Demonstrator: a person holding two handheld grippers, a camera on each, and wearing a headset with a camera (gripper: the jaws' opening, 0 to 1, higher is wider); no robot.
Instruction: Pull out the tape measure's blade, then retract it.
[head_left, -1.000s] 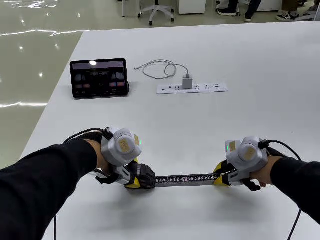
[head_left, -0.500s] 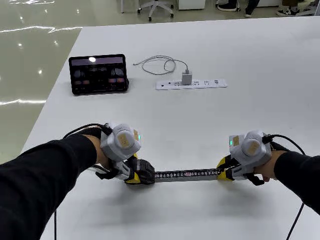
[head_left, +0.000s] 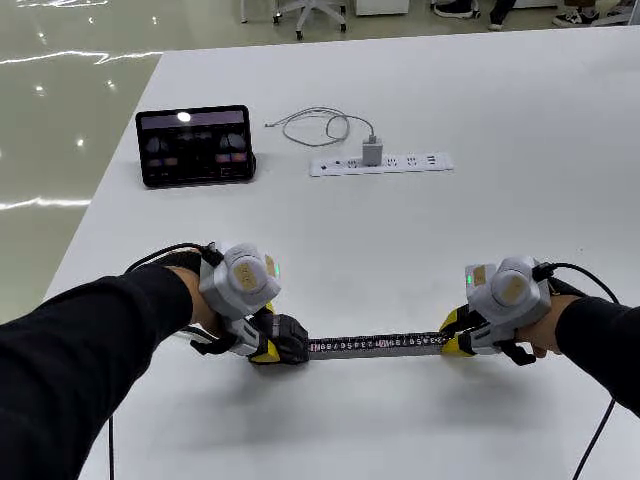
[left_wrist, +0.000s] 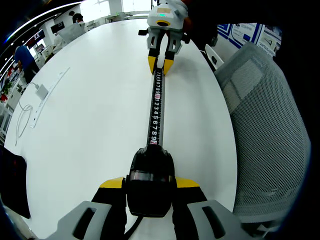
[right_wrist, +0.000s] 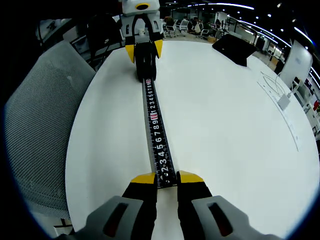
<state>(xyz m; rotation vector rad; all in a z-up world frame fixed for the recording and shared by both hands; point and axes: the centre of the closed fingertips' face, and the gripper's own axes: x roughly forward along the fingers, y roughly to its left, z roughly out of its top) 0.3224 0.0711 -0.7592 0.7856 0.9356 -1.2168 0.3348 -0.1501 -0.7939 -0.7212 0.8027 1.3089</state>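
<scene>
The black tape measure case (head_left: 287, 339) (left_wrist: 151, 180) rests on the white table (head_left: 420, 240), and my left gripper (head_left: 268, 345) (left_wrist: 150, 182) is shut on it. Its blade (head_left: 375, 346) (left_wrist: 156, 107) (right_wrist: 156, 132), printed with numbers, lies stretched flat along the tabletop toward the right. My right gripper (head_left: 451, 335) (right_wrist: 162, 178) is shut on the blade's tip. Across the table, the right gripper (left_wrist: 160, 61) faces me in the left gripper view, while the left gripper (right_wrist: 144, 50) with the case (right_wrist: 145, 62) faces me in the right gripper view.
A black tablet (head_left: 195, 145) stands at the back left. A white power strip (head_left: 382, 163) with a plugged charger and coiled cable (head_left: 315, 127) lies behind the work. A grey mesh chair (left_wrist: 265, 130) (right_wrist: 40, 130) stands by the table's near edge.
The right gripper has drawn the blade's tip a little farther right, so more blade shows. The left gripper and case stay put. The head camera has tilted slightly.
</scene>
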